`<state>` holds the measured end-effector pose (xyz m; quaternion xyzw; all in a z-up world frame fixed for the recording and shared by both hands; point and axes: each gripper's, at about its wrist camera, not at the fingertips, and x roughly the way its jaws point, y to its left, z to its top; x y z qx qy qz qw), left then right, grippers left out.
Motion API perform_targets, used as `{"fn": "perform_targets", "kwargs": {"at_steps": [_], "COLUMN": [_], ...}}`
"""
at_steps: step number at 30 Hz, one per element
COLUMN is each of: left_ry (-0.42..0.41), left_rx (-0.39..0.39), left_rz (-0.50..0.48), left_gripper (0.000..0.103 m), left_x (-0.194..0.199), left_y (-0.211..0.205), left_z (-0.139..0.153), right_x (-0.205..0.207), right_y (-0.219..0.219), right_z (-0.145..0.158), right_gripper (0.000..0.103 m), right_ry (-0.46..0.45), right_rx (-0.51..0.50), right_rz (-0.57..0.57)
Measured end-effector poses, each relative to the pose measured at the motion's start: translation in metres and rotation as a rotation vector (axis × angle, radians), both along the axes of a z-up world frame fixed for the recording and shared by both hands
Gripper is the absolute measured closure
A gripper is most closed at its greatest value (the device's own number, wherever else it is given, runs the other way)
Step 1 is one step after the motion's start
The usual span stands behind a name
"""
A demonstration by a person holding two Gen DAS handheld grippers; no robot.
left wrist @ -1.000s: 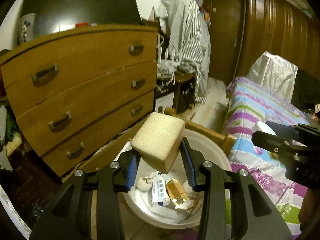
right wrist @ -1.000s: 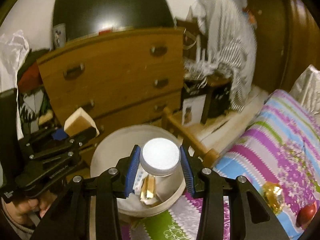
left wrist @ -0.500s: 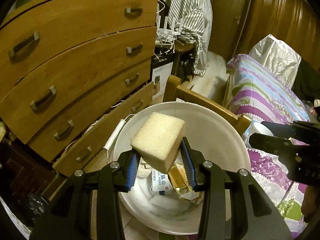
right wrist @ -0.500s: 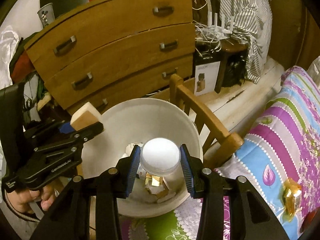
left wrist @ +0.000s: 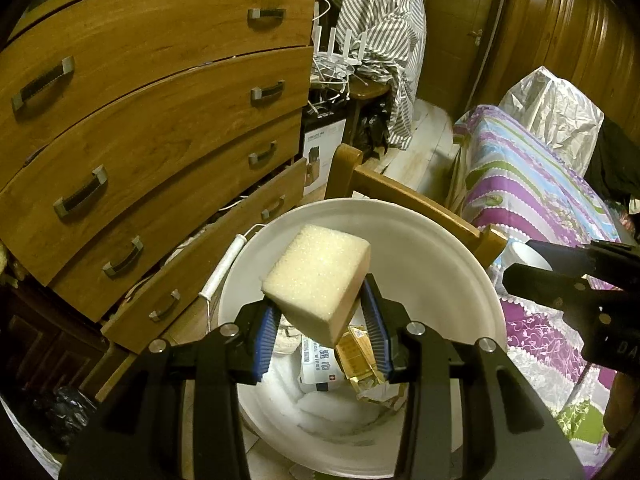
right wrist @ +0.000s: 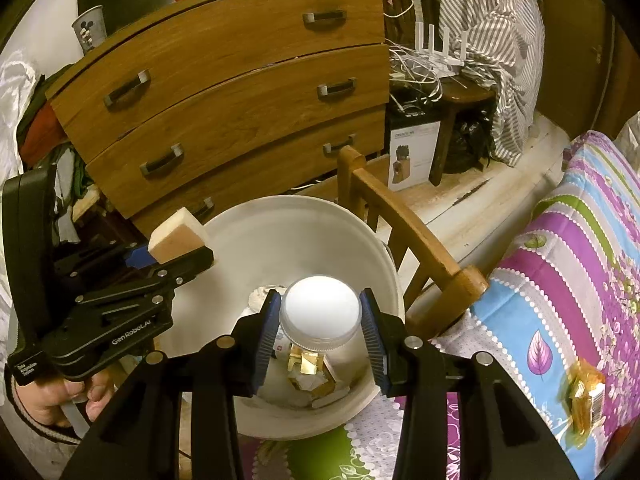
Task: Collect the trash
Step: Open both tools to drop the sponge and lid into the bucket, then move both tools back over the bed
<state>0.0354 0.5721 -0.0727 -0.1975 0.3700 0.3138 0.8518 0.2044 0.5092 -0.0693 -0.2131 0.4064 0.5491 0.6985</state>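
Note:
My left gripper (left wrist: 320,332) is shut on a pale yellow sponge block (left wrist: 316,280) and holds it over the white trash bucket (left wrist: 440,248). My right gripper (right wrist: 320,334) is shut on a clear jar with a white lid (right wrist: 319,312), also above the bucket (right wrist: 248,232). Wrappers and a gold packet (left wrist: 356,364) lie in the bucket's bottom. The left gripper with the sponge (right wrist: 176,236) shows at the left of the right wrist view. The right gripper (left wrist: 580,280) shows at the right edge of the left wrist view.
A wooden chest of drawers (left wrist: 152,120) stands behind the bucket, its lowest drawer ajar. A wooden bed rail (right wrist: 404,232) runs beside the bucket. The bed has a striped floral cover (right wrist: 568,248) with an orange wrapper (right wrist: 584,392) on it.
Both grippers have tilted down and moved closer over the bucket, each still holding its item. The bucket's inside fills more of both views.

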Motion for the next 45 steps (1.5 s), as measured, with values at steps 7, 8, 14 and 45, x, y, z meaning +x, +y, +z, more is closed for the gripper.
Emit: {"fn": "perform_targets", "kwargs": {"at_steps": [7, 8, 14, 45], "left_ry": [0.018, 0.016, 0.017, -0.011], "left_rx": [0.026, 0.019, 0.013, -0.042], "left_rz": [0.022, 0.026, 0.031, -0.647], "left_gripper": [0.025, 0.025, 0.025, 0.025], "left_x": [0.001, 0.0, -0.002, 0.106], "left_y": [0.001, 0.002, 0.002, -0.326], "left_z": [-0.005, -0.007, -0.009, -0.051], "right_x": [0.009, 0.01, 0.014, -0.01], "right_y": [-0.006, -0.007, -0.015, -0.52], "right_z": [0.001, 0.002, 0.005, -0.059], "right_gripper": [0.035, 0.035, 0.035, 0.03], "right_ry": [0.021, 0.02, 0.033, -0.198], "right_rx": [0.042, 0.046, 0.068, 0.208], "right_rz": [-0.025, -0.029, -0.046, -0.589]}}
